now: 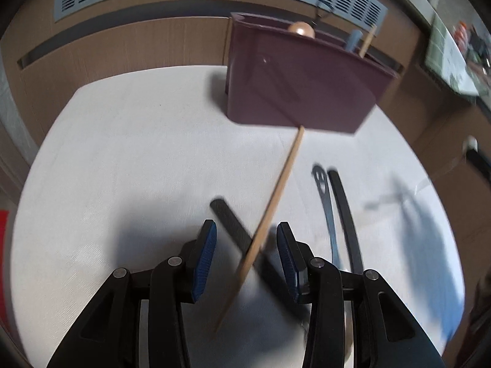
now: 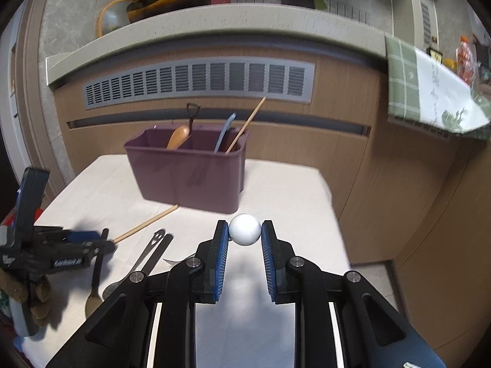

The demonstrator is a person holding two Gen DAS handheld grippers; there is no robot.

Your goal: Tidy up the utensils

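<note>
White cloth-covered counter [image 2: 291, 190] underneath. Left gripper [image 1: 247, 239] released, straddling slim wooden chopstick [image 1: 276, 193] crossing flat black handle [image 1: 230, 220]. Right gripper [image 2: 245, 233] clenched on round white ball [image 2: 245, 229]. Beyond, purple plastic utensil bin [image 2: 187, 168] holding spoons, another chopstick.

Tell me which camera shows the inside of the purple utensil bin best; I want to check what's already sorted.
The right wrist view: it looks down over the purple utensil bin's rim, showing its compartments with a wooden spoon, a blue utensil and a chopstick. The left wrist view shows mostly its blurred outer wall, with only utensil tips poking above.
</note>
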